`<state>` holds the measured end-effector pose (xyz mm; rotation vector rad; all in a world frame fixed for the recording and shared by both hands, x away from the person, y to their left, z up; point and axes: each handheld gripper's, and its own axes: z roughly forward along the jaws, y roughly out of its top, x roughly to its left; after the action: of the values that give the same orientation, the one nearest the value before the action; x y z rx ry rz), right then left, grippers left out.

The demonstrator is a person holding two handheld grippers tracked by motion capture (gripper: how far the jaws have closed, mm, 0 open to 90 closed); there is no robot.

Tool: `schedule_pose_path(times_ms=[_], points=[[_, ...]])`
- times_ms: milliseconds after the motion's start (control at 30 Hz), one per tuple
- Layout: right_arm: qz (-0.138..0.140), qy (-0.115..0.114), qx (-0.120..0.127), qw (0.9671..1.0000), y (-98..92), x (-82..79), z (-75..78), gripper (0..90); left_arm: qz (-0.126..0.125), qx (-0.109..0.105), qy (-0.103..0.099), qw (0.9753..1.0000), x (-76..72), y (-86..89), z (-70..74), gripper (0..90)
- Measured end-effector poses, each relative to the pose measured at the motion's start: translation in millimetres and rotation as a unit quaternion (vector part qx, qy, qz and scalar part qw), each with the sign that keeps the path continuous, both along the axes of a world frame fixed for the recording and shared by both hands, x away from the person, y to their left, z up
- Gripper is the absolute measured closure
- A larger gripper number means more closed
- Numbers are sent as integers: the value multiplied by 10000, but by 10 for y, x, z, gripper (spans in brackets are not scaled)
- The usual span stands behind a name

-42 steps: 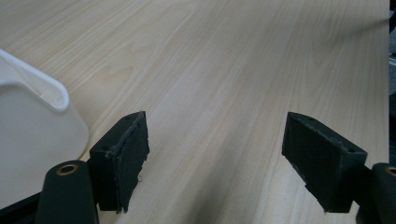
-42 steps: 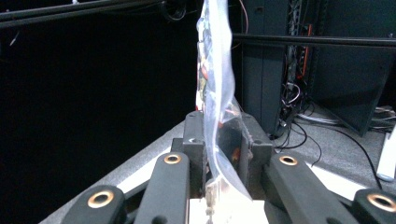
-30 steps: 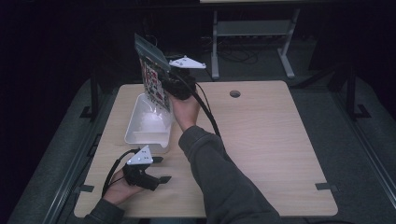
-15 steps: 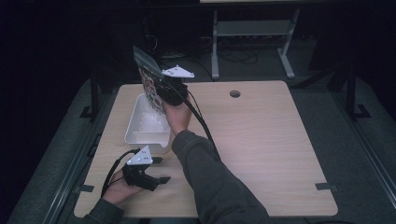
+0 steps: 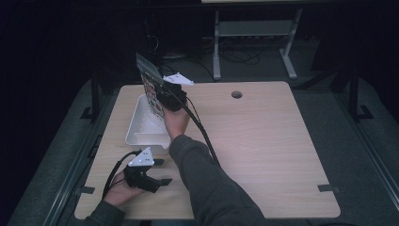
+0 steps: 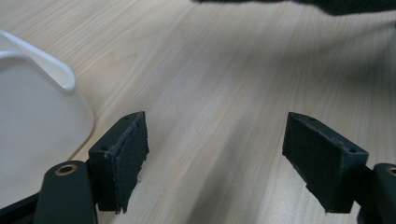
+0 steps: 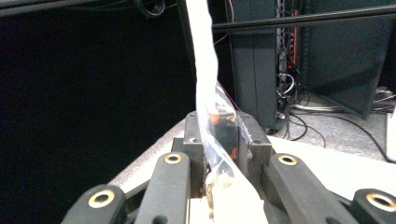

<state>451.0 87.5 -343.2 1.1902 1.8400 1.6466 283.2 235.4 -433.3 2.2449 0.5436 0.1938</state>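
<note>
My right gripper [image 5: 162, 96] is raised over the white tray [image 5: 136, 134] at the table's left and is shut on a clear plastic bag [image 5: 151, 84] with red and dark contents. In the right gripper view the bag [image 7: 205, 88] stands up edge-on, pinched between the closed jaws of that gripper [image 7: 219, 140]. My left gripper [image 5: 161, 172] rests low on the table near the front left edge, just in front of the tray. Its jaws stand wide apart in the left gripper view [image 6: 215, 154] with bare wood between them. The tray's rim [image 6: 56, 70] curves in at that view's left.
The wooden table [image 5: 263, 141] has a round cable hole [image 5: 236, 94] near its far edge. A black cable [image 5: 200, 132] trails from the right gripper along the sleeve. A metal stand [image 5: 254, 33] and floor cables lie beyond the table.
My right gripper has carried the bag a little leftward and farther over the tray's far end. The left gripper has stayed where it was, open.
</note>
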Motion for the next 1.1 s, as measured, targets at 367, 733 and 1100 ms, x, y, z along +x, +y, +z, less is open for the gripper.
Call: schedule_pose_path(times_ms=[367, 733, 1100], points=[[-40, -90, 68, 9999, -10, 2, -38, 758, -47, 56, 5, 10000, -4, -17, -13, 218], [2, -71, -241, 9997, 27, 13, -111, 755, -50, 41, 0, 10000, -5, -23, -9, 218], [414, 12, -661, 9970, 25, -15, -65, 725, -79, 74, 7, 9999, -3, -19, -13, 219]])
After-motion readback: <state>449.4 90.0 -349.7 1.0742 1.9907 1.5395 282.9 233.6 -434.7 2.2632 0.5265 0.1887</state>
